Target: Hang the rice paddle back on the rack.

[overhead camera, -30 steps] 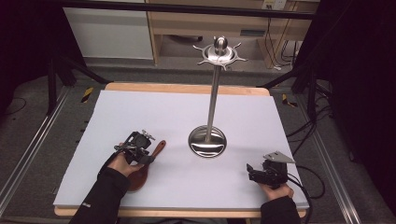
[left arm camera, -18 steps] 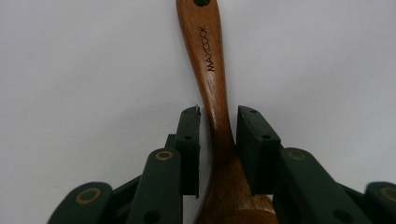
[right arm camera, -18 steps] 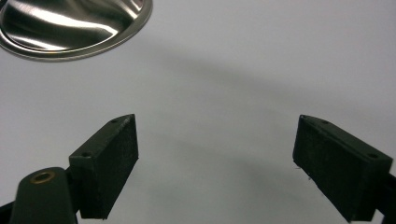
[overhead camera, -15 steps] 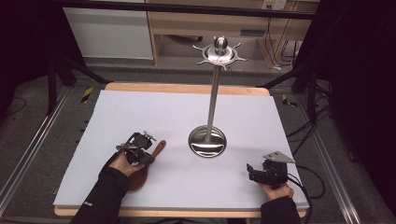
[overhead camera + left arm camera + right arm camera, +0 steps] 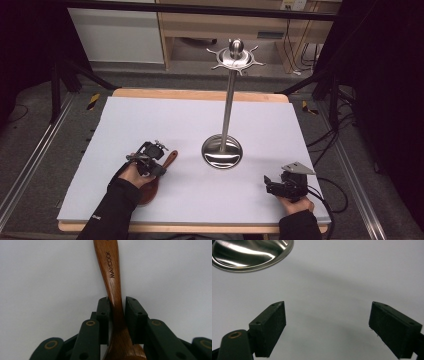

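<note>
A brown wooden spoon [image 5: 170, 159] lies on the white table cover at the front left, its handle pointing away towards the stand. My left gripper [image 5: 152, 162] sits over the spoon's neck. In the left gripper view both black pads [image 5: 103, 315] press against the spoon [image 5: 110, 270] just above its bowl, so the gripper is shut on it. A tall steel utensil stand [image 5: 229, 100] with a round base [image 5: 222, 152] and a hooked crown rises mid-table. My right gripper [image 5: 272, 184] rests at the front right, open [image 5: 328, 325] with nothing between its jaws.
The stand's shiny base [image 5: 249, 252] lies ahead and to the left of the right gripper. The white cover [image 5: 150, 120] spans the wooden table. Dark stands and cables flank the table, and shelving stands behind it.
</note>
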The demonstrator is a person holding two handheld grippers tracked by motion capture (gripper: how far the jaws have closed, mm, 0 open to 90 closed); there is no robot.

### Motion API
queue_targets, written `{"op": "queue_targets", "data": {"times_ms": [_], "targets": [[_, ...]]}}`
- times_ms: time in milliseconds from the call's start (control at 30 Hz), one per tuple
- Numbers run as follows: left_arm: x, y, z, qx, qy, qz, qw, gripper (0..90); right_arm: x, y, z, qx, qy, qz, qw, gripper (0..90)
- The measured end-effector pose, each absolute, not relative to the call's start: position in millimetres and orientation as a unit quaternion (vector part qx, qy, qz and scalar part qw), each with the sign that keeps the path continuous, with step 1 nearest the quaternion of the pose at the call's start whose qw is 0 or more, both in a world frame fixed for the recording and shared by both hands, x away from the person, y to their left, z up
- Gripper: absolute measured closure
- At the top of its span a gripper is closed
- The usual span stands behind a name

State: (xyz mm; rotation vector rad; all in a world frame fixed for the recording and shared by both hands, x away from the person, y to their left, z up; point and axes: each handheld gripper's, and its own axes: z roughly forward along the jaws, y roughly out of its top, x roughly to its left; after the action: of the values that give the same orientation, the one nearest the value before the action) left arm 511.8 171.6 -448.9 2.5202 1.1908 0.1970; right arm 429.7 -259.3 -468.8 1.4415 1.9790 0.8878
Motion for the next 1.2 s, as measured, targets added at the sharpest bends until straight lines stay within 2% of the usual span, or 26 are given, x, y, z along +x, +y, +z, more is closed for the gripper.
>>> {"op": "queue_targets", "data": {"times_ms": [400, 1200], "targets": [[512.3, 166.8, -448.1, 0.884, 0.434, 0.077, 0.157, 75.3, 430.7, -260.1, -469.2, 0.534, 0.734, 0.326, 0.265, 14.4], [517.2, 163.3, -446.4, 0.901, 0.408, 0.071, 0.133, 77.3, 431.0, -259.9, -469.0, 0.536, 0.734, 0.327, 0.260, 14.0]]}}
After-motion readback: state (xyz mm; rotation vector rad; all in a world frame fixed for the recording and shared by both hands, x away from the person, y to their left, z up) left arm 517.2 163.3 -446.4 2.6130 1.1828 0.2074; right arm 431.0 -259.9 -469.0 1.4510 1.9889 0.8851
